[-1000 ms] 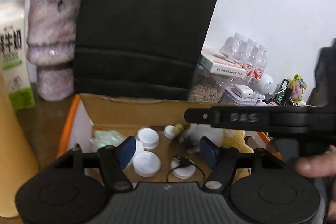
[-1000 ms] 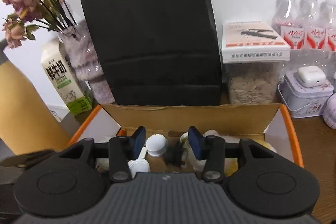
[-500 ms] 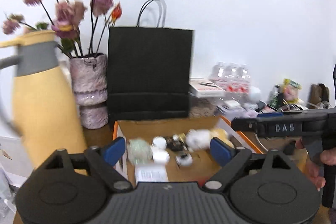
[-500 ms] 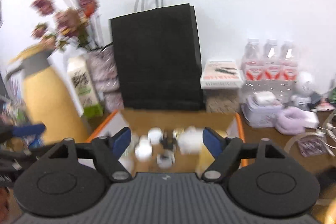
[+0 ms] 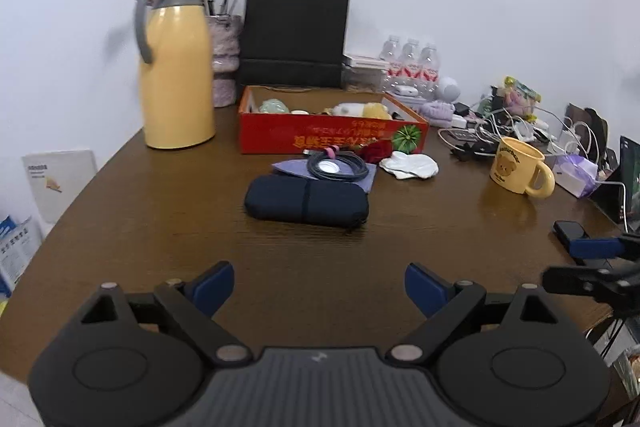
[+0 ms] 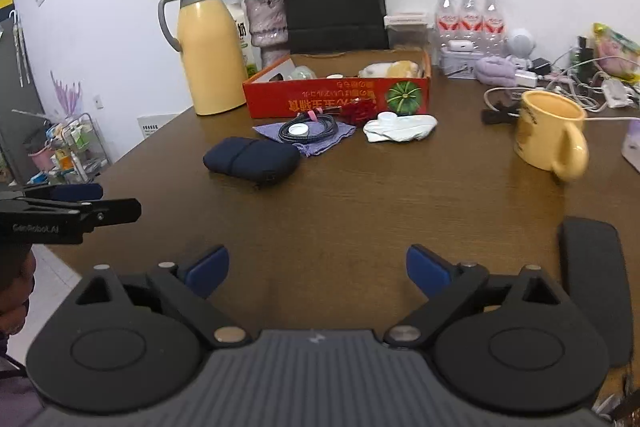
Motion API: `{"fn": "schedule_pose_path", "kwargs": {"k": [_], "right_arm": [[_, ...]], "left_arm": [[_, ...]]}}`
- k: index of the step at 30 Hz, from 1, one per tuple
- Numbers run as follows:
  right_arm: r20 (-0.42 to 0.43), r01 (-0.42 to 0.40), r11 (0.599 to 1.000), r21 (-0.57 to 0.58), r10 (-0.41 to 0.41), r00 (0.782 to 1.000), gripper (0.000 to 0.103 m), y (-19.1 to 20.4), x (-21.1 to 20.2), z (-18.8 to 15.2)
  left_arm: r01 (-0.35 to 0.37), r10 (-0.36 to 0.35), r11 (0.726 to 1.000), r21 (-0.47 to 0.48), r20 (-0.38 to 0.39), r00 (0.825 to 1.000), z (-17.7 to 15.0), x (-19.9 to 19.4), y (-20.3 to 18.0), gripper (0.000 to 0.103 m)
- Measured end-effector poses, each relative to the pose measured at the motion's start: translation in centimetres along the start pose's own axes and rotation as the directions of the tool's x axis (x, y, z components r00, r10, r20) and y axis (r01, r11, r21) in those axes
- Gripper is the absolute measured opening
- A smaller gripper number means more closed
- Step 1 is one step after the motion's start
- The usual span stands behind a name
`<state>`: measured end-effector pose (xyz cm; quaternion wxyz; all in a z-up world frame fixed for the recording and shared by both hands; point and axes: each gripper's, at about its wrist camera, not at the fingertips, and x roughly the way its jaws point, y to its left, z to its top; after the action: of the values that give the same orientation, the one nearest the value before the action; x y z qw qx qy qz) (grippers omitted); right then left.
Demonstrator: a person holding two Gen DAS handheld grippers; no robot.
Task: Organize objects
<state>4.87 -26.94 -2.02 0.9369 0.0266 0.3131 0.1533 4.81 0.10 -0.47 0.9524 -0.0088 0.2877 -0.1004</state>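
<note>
**Both tongs withdrawn from box to near edge of table**

Moved: both tongs, a second ago poised over the open red box with fingers half closed; now pulled well back and lifted, fingers spread. Box contents no longer close in view.

Meaning for task, as judged: one deposit into the box likely finished; next item not yet chosen.

Left tongs (image 5: 319,286): wide open, holding nothing, hovering above the near edge of the table (image 5: 168,211), pointed toward the far edge.

Right tongs (image 6: 318,267): wide open, empty, level with the left pair, likewise over the near edge.

Red box (image 5: 320,137): toward the far edge, beside the yellow jug (image 5: 178,67); small items and a soft toy inside.

Still loose at mid-table, just in front of the box: dark pouch (image 5: 306,201), coiled cable (image 5: 336,167) lying on a purple cloth (image 6: 316,141), white cloth (image 5: 410,165).

Yellow mug (image 5: 520,171): toward the right edge, well apart from the box.
</note>
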Motion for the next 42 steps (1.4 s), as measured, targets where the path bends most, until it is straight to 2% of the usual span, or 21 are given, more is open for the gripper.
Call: {"fn": "schedule_pose_path", "kwargs": {"k": [3,7,10,12,13,15,20,21,22,24,26,27,29,31,34,39,41,42], "right_arm": [[0.051,0.042,0.998,-0.039,-0.04,0.998,0.097,0.7,-0.6,0.3],[0.091,0.059,0.997,-0.052,-0.054,0.994,0.094,0.9,0.2,1.0],[0.088,0.058,0.997,-0.05,-0.053,0.995,0.089,0.4,2.2,1.8],[0.091,0.067,0.996,-0.054,-0.062,0.994,0.087,-0.2,4.0,2.9],[0.099,0.076,0.995,-0.059,-0.07,0.993,0.087,-0.4,4.9,3.5],[0.118,0.111,0.991,-0.072,-0.102,0.988,0.087,-1.0,7.2,5.2],[0.123,0.149,0.987,-0.066,-0.14,0.983,0.08,-3.2,14.5,9.8],[0.107,0.156,0.986,-0.055,-0.149,0.983,0.078,-3.7,16.2,10.6],[0.098,0.157,0.986,-0.048,-0.152,0.984,0.078,-4.2,18.0,11.4],[0.065,0.16,0.986,-0.035,-0.158,0.985,0.077,-5.0,21.3,12.6],[0.032,0.172,0.984,-0.042,-0.171,0.985,0.07,-5.8,24.6,13.3],[0.018,0.177,0.983,-0.048,-0.176,0.984,0.068,-6.1,25.9,13.4],[-0.012,0.18,0.983,-0.04,-0.18,0.984,0.045,-6.6,27.9,13.2],[-0.017,0.158,0.987,-0.015,-0.158,0.987,0.041,-7.1,29.0,12.8],[-0.005,0.152,0.987,-0.047,-0.152,0.988,0.029,-6.6,28.9,12.7],[0.012,0.137,0.991,-0.012,-0.137,0.991,0.029,-6.9,28.4,12.6],[0.016,0.14,0.99,0.003,-0.14,0.99,0.029,-7.0,27.7,12.5],[0.018,0.146,0.989,0.003,-0.147,0.989,0.029,-6.8,27.1,12.4]], "left_arm": [[-0.024,0.023,0.999,0.021,0.046,0.999,0.8,-0.2,-0.5,0.092],[0.002,-0.006,0.999,0.043,0.092,0.996,2.2,0.7,-1.4,0.092],[0.041,-0.048,0.997,0.07,0.102,0.994,3.2,3.0,-1.6,0.088],[0.085,-0.097,0.991,0.104,0.117,0.988,4.1,5.1,-1.5,0.068],[0.11,-0.124,0.987,0.121,0.117,0.985,4.7,6.4,-1.5,0.065],[0.129,-0.144,0.982,0.136,0.101,0.984,6.5,9.7,-1.4,0.049],[0.15,-0.154,0.973,0.178,0.012,0.988,11.1,18.9,-1.8,0.036],[0.161,-0.16,0.969,0.186,-0.021,0.987,11.6,20.9,-2.0,0.025],[0.164,-0.157,0.968,0.192,-0.052,0.986,11.9,22.5,-2.1,0.02],[0.165,-0.146,0.96,0.226,-0.1,0.984,12.1,25.4,-2.5,0.016],[0.16,-0.127,0.953,0.257,-0.14,0.982,11.9,27.5,-2.7,0.015],[0.164,-0.122,0.95,0.265,-0.168,0.978,11.6,28.3,-2.8,0.01],[0.176,-0.138,0.951,0.255,-0.161,0.977,11.0,28.7,-2.4,0.009],[0.18,-0.148,0.956,0.233,-0.149,0.978,10.8,28.5,-2.0,0.005],[0.182,-0.155,0.958,0.22,-0.133,0.979,10.6,28.5,-1.7,0.003],[0.172,-0.152,0.959,0.224,-0.104,0.983,10.8,27.7,-2.0,0.001],[0.179,-0.164,0.966,0.186,-0.096,0.982,11.3,26.3,-2.0,0.001],[0.202,-0.191,0.966,0.161,-0.08,0.978,11.4,24.9,-1.9,0.001]]}}
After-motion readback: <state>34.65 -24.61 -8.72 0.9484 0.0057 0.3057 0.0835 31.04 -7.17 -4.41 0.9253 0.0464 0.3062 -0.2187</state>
